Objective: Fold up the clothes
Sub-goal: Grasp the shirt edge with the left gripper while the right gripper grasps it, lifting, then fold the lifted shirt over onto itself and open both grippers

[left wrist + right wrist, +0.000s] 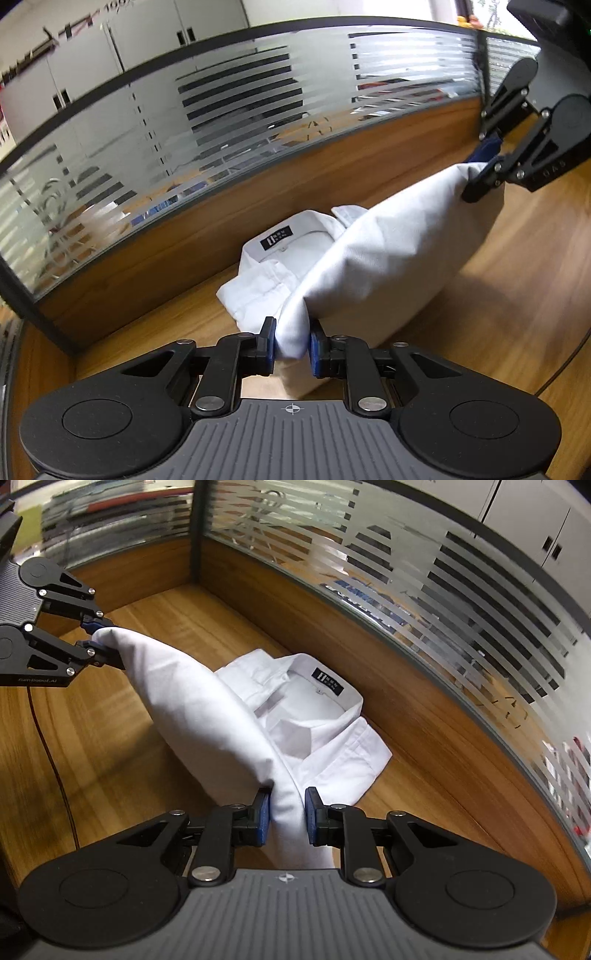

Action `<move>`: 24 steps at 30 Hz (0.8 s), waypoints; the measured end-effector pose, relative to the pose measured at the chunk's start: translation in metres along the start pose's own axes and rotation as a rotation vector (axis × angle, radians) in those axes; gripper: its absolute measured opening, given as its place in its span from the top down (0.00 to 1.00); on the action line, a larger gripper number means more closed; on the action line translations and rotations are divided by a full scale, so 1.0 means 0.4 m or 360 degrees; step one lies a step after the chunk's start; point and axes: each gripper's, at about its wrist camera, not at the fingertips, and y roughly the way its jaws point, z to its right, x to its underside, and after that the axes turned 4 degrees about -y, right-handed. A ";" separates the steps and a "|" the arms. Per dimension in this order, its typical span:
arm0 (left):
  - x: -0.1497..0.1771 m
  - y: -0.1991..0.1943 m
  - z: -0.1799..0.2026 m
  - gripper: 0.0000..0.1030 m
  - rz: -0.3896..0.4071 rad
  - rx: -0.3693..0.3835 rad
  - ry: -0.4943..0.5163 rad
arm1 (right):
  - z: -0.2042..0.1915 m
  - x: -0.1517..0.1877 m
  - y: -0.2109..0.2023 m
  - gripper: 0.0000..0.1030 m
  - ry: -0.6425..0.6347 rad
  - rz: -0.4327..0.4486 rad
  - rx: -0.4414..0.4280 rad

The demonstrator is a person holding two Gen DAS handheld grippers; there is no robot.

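Note:
A white collared shirt [273, 273] with a black neck label lies partly folded on the wooden desk [155, 332]; it also shows in the right wrist view [325, 731]. Its lower part is lifted off the desk as a taut fold between both grippers. My left gripper [292, 345] is shut on one corner of the hem; it shows in the right wrist view [96, 642] at the upper left. My right gripper [287, 816] is shut on the other corner; it shows in the left wrist view [487, 166] at the upper right.
A frosted striped glass partition [221, 122] with a wood base runs along the desk's far edge, close behind the shirt collar; it also shows in the right wrist view [443, 602]. A thin red cable [51, 760] lies on the desk at the left.

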 end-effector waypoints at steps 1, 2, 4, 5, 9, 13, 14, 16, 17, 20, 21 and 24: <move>-0.018 0.016 -0.016 0.81 -0.0015 0.0011 -0.0024 | 0.023 -0.014 0.012 0.79 0.0011 -0.0005 -0.0016; -0.037 0.033 -0.032 0.81 -0.0033 0.0021 -0.0051 | 0.046 -0.029 0.026 0.79 0.0028 -0.0006 -0.0034; -0.076 0.073 -0.069 0.81 -0.0062 0.0040 -0.0122 | 0.093 -0.059 0.056 0.79 0.0061 -0.0007 -0.0070; -0.093 0.095 -0.088 0.81 -0.0071 0.0046 -0.0158 | 0.115 -0.074 0.073 0.80 0.0068 -0.0005 -0.0082; -0.144 0.186 -0.149 0.81 -0.0089 0.0048 -0.0264 | 0.195 -0.129 0.153 0.81 0.0068 0.0006 -0.0085; -0.169 0.300 -0.192 0.81 -0.0152 0.0029 -0.0332 | 0.266 -0.172 0.265 0.81 0.0079 0.0006 -0.0082; -0.169 0.332 -0.199 0.81 -0.0178 0.0026 -0.0345 | 0.279 -0.179 0.298 0.81 0.0082 0.0002 -0.0082; -0.164 0.391 -0.210 0.80 -0.0227 0.0021 -0.0379 | 0.296 -0.185 0.366 0.81 0.0081 -0.0013 -0.0071; -0.160 0.417 -0.213 0.80 -0.0247 0.0017 -0.0391 | 0.300 -0.186 0.400 0.80 0.0078 -0.0023 -0.0061; -0.144 0.485 -0.215 0.77 -0.0300 -0.0008 -0.0423 | 0.297 -0.171 0.455 0.78 0.0086 -0.0010 -0.0011; -0.136 0.504 -0.215 0.74 -0.0317 -0.0018 -0.0434 | 0.294 -0.164 0.466 0.74 0.0091 0.0000 0.0010; -0.119 0.514 -0.213 0.68 -0.0300 -0.0046 -0.0500 | 0.284 -0.143 0.502 0.64 0.0105 0.0029 0.0070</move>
